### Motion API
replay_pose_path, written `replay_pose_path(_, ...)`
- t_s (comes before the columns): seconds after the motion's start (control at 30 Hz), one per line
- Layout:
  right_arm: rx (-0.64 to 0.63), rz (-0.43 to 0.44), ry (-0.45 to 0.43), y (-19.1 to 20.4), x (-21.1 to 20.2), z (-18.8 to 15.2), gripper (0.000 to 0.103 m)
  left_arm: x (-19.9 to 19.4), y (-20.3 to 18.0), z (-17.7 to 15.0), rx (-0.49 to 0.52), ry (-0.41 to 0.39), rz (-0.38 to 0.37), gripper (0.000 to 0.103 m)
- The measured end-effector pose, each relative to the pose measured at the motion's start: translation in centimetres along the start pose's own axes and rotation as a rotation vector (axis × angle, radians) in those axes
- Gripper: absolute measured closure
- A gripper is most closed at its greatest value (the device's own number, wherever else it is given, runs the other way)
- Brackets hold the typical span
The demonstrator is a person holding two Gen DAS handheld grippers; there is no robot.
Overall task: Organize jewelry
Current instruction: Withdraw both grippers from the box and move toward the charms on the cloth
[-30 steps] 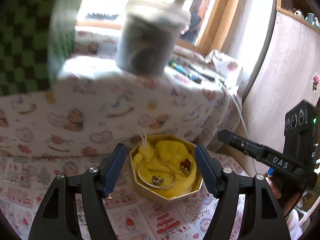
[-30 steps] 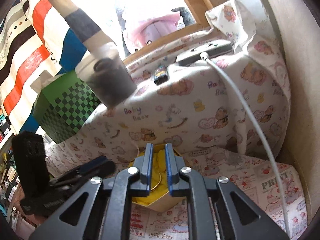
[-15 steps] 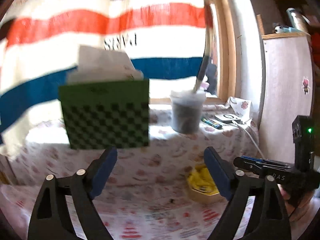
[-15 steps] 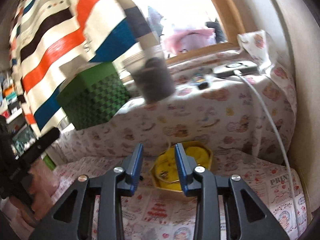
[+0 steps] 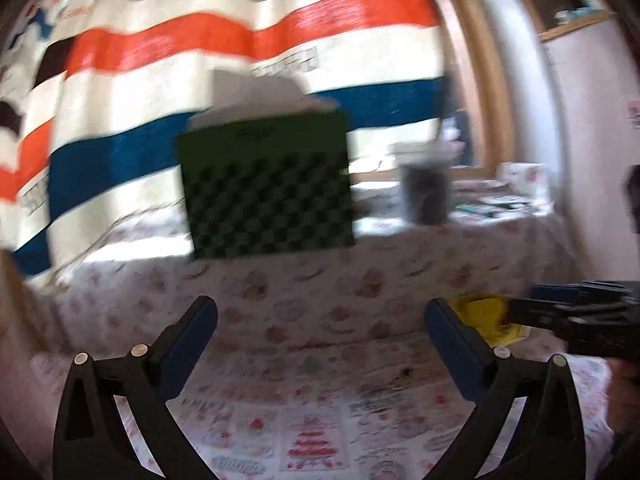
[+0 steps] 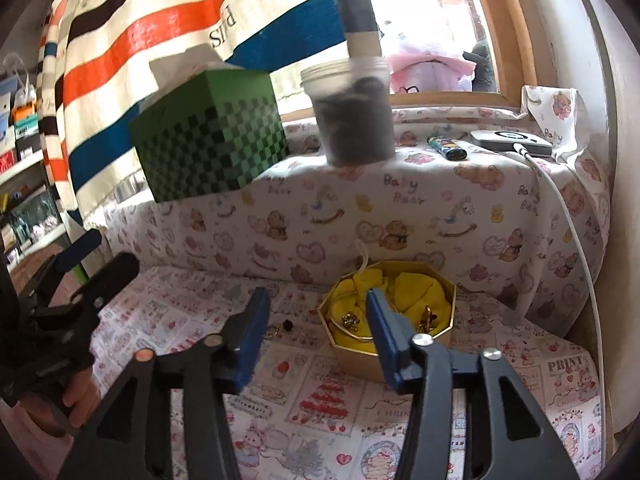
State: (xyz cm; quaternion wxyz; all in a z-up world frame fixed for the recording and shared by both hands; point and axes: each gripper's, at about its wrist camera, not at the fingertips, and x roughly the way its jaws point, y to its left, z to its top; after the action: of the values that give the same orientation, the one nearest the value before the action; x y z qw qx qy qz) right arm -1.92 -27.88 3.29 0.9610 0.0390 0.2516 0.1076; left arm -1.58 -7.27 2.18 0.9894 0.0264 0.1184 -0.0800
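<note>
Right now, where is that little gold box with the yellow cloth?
In the right wrist view the gold box sits on the printed cloth right of centre, at the foot of the teddy-bear covered ledge, below the grey tub.

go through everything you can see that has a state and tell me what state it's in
left gripper: jaws opening, nothing between them
right gripper: jaws opening, nothing held
gold octagonal box: lid off, yellow cloth and jewelry inside
plastic tub: uncovered, dark contents
tissue box: tissue sticking out
white device: cable plugged in
</note>
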Motion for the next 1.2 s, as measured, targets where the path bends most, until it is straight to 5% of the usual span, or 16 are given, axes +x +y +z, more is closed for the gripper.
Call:
replay_pose_path(0.2,0.004,-0.009,0.021,-0.1,0.5,-0.4,0.047,1.6,0.9,-0.5,-0.04,0.094,-0.026,0.0)
replay_pose_path(0.37,0.027,-0.043,0.016,-0.5,0.7,-0.5,0.028,1.9,0.4,-0.8,0.022,0.082,-0.034,0.001)
replay_pose_path(0.43,0.021,-0.081,-0.005,-0.5,0.5,-0.4,0.013,1.9,0.0,-0.8,0.072,0.075,-0.034,0.001)
replay_pose_path(0.63,0.016,-0.156,-0.103,-0.3,-0.7,-0.2,0.0,1.4,1.2,-0.2,0.015,0.043,0.044,0.001)
replay_pose_path(0.77,-0.005,-0.261,-0.164,0.0,-1.2,-0.1,0.0,1.4,1.4,0.0,0.06,0.012,0.179,0.001)
replay_pose_path(0.93,-0.015,-0.244,-0.147,-0.4,-0.7,0.1,0.0,2.3,2.5,0.5,0.014,0.082,0.096,0.001)
replay_pose_path(1.07,0.01,-0.123,-0.031,-1.6,0.9,0.1,0.0,3.9,2.8,0.2,0.009,0.171,0.008,0.001)
replay_pose_path(1.2,0.065,-0.135,-0.011,-3.0,1.1,-0.1,0.0,5.5,2.5,0.0,-0.011,0.269,-0.057,0.001)
